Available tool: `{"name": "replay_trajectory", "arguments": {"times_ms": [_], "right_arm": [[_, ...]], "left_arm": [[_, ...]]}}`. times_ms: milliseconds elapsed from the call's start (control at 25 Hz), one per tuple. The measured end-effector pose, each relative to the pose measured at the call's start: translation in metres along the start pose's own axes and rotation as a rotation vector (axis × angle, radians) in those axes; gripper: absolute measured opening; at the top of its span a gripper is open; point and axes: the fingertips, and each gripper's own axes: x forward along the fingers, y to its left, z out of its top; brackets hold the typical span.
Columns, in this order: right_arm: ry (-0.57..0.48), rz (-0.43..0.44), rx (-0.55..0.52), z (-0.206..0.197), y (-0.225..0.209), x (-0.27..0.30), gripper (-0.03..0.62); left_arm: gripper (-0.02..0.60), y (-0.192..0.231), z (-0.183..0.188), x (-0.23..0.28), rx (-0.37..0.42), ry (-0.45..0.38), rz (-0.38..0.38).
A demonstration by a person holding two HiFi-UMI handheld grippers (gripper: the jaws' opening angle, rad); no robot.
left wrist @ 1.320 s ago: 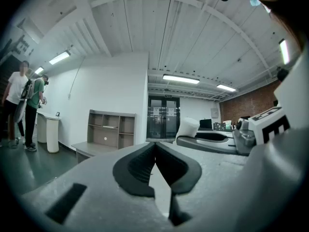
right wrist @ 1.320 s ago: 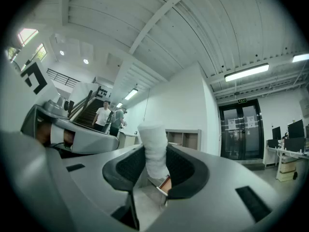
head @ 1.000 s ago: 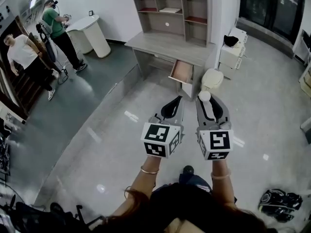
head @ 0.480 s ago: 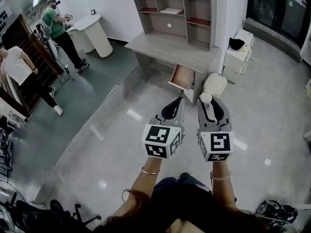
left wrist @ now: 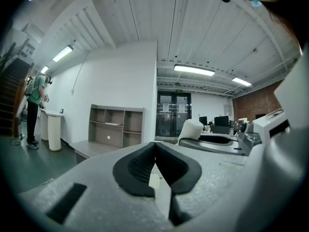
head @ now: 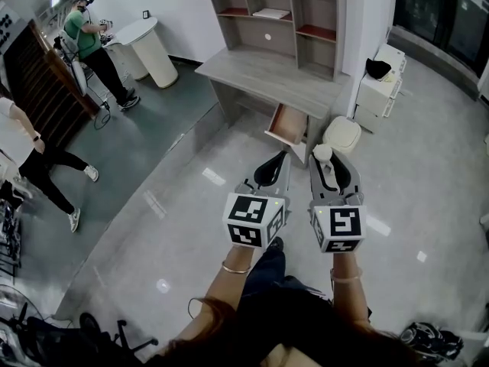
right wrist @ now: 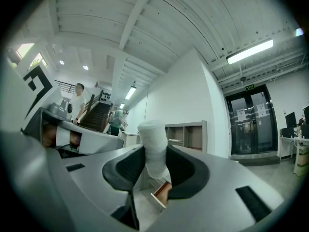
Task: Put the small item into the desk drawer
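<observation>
A small white roll (right wrist: 154, 146) stands upright between the black pads of my right gripper (head: 324, 161), which is shut on it; its top (head: 322, 153) sticks out past the jaw tips in the head view. My left gripper (head: 270, 168) is beside it, jaws shut with nothing between them (left wrist: 155, 151). Both are held out over the floor, well short of the grey desk (head: 267, 71). The desk's drawer (head: 288, 124) hangs pulled out, its wooden inside showing, and it appears below the roll (right wrist: 163, 193) in the right gripper view.
A hutch with shelves (head: 276, 17) tops the desk. A cream bin (head: 341, 135) and a white cabinet (head: 377, 82) stand right of the drawer. Two people (head: 88, 40) are at the left near a white counter (head: 149, 50). Black gear (head: 429, 339) lies on the floor at lower right.
The desk has come slightly nearer in the head view. The person at far left has walked down and out along the left edge. Both grippers keep the same pose.
</observation>
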Motion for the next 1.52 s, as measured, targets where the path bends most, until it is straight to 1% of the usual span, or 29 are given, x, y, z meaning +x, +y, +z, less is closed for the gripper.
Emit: {"name": "replay_trajectory", "arguments": {"times_ms": [160,440,680,840,1200,1520], "right_arm": [[-0.001,0.000,-0.002,-0.002,-0.006,0.023,0.130],[0.014,0.002,-0.022,-0.006,-0.011,0.070,0.130],[0.022,-0.009,-0.023,-0.006,-0.019,0.120,0.130],[0.027,-0.013,-0.022,-0.006,-0.017,0.153,0.130],[0.059,-0.037,-0.019,-0.018,-0.021,0.216,0.130],[0.106,-0.047,-0.029,-0.035,-0.029,0.254,0.130]], "left_arm": [[0.015,0.010,0.003,0.022,0.007,-0.001,-0.016],[0.015,0.040,0.005,0.060,0.001,-0.001,-0.036],[0.015,0.076,0.011,0.091,-0.006,0.000,-0.043],[0.015,0.102,0.014,0.108,-0.003,0.005,-0.054],[0.015,0.152,0.017,0.152,-0.009,0.005,-0.084],[0.015,0.178,0.009,0.187,-0.033,0.024,-0.104]]}}
